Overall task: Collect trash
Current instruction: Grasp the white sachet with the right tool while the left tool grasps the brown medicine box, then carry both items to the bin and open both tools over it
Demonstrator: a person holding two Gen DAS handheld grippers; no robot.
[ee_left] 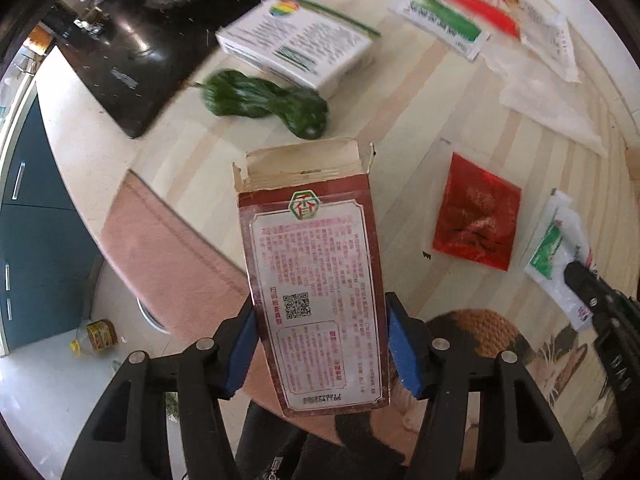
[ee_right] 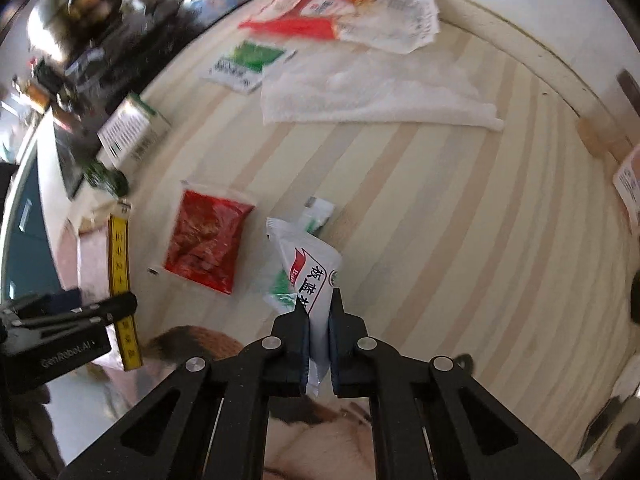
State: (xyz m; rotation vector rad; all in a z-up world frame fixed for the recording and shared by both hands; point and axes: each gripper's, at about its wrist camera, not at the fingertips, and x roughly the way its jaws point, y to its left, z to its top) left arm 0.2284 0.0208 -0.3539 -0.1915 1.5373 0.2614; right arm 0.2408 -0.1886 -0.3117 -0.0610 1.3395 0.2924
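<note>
From my left wrist view I see the left gripper clamped on the opened box above the counter, while only my right view shows the right gripper pinching the white sachet beside the red packet.

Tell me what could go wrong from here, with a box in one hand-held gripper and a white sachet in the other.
1. The left hand-held gripper pinches the opened box by its thin sides; it could crush or twist loose.
2. The right hand-held gripper holds only the white sachet by its lower end; the green packet under it may drag along or be left behind.
3. The green pepper lies among the trash and could be swept up by mistake.
</note>
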